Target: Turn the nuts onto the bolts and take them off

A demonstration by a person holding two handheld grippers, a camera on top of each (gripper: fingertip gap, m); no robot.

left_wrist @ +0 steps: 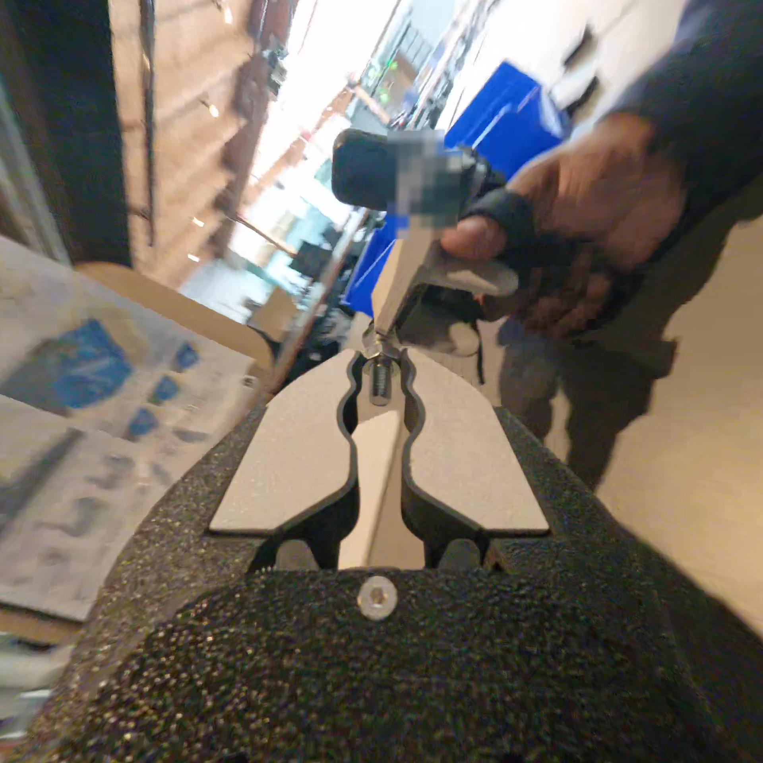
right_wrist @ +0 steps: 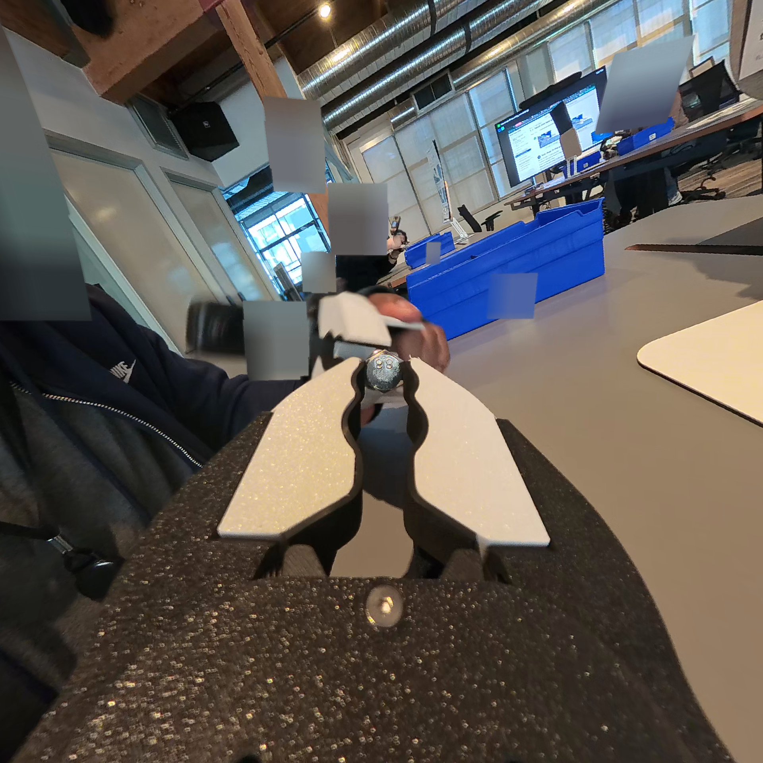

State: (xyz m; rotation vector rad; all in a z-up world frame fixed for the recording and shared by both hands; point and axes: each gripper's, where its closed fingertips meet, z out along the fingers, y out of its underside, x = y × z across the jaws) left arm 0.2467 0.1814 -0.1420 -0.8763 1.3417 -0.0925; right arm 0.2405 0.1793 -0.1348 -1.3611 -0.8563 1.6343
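In the left wrist view a silver nut (left_wrist: 382,349) sits on a threaded bolt (left_wrist: 379,386) whose end points back at the camera between my fingers. My left gripper (left_wrist: 382,356) is shut on the nut at its tips. My right gripper (left_wrist: 388,326), held by a hand (left_wrist: 586,206), meets it from above. In the right wrist view my right gripper (right_wrist: 382,371) is shut on the bolt's hex head (right_wrist: 382,375), which faces the camera. The left gripper (right_wrist: 355,326) lies just beyond it, blurred. Both are held in the air above the table.
A grey table (right_wrist: 578,404) carries long blue bins (right_wrist: 516,264) at the back and a white mat (right_wrist: 710,363) at the right. A printed sheet (left_wrist: 103,413) lies at the left in the left wrist view. The person's dark jacket (right_wrist: 103,392) is close at the left.
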